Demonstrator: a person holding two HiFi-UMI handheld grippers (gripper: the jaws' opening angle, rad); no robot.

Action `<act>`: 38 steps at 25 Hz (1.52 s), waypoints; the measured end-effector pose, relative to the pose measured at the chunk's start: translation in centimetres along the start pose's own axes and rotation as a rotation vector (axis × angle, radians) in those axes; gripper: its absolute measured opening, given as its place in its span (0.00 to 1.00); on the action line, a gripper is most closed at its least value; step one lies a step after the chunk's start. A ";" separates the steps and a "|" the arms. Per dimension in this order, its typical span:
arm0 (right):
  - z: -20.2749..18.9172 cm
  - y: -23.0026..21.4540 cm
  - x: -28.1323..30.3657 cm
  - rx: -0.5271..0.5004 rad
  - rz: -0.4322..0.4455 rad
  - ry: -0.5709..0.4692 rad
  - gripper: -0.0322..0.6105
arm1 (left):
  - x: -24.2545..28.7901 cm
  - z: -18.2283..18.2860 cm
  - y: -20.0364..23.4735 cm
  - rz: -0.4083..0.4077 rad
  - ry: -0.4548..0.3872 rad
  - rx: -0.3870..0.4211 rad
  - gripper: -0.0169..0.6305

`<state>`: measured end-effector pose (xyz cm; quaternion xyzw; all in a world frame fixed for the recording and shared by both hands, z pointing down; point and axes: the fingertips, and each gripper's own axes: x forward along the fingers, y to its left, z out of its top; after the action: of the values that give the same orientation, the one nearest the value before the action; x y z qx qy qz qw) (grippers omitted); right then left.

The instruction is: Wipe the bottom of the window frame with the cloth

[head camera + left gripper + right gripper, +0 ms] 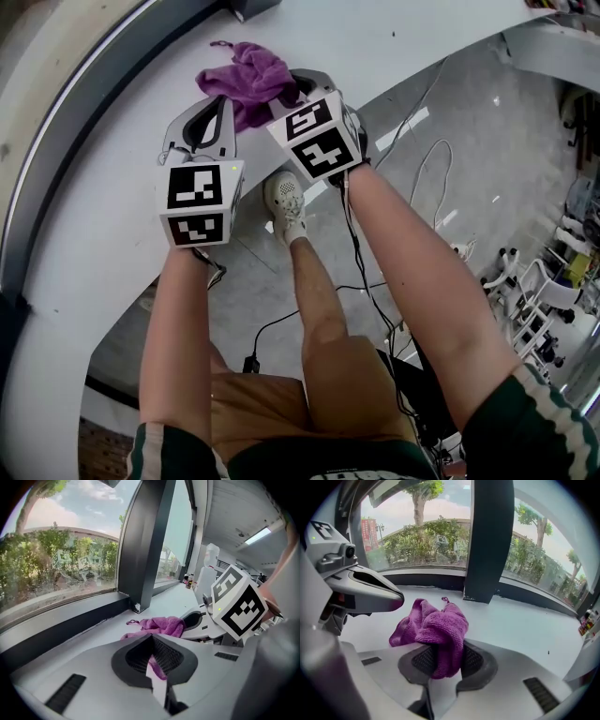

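A purple cloth [246, 75] lies bunched on the white sill [403, 37]. My right gripper [298, 86] is shut on it, and a fold hangs between the pads in the right gripper view, cloth [437, 626], gripper [444, 644]. My left gripper [217, 99] sits just to the left with its tips at the cloth's edge. Its jaws are together in the left gripper view [151, 639], with a strip of purple between the pads and the rest of the cloth [161, 624] beyond. The dark bottom rail of the window frame [61, 620] [426, 579] runs along the glass behind the cloth.
A dark upright mullion [145, 550] [487, 541] meets the sill just past the cloth. The sill curves, and its front edge [234, 202] drops to a tiled floor with cables [427, 159]. The person's leg and white shoe [286, 202] stand below. Equipment stands [544, 300] crowd the right.
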<state>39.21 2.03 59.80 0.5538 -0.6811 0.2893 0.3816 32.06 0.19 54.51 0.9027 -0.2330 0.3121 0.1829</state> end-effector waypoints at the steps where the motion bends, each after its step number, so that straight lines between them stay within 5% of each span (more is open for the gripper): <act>1: -0.2 0.1 -0.2 0.002 -0.001 -0.002 0.21 | -0.1 0.0 -0.3 -0.007 -0.003 0.007 0.04; 16: 0.0 0.6 -1.4 -0.011 -0.048 0.034 0.21 | -3.3 -0.3 -1.2 -0.044 0.007 -0.038 0.04; 38: 2.9 11.3 -0.5 -0.111 -0.074 0.052 0.21 | -14.5 -5.6 8.0 0.113 0.005 -0.127 0.04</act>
<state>27.66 2.39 58.15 0.5488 -0.6652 0.2509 0.4398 14.99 0.67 50.67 0.8739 -0.3022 0.3090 0.2224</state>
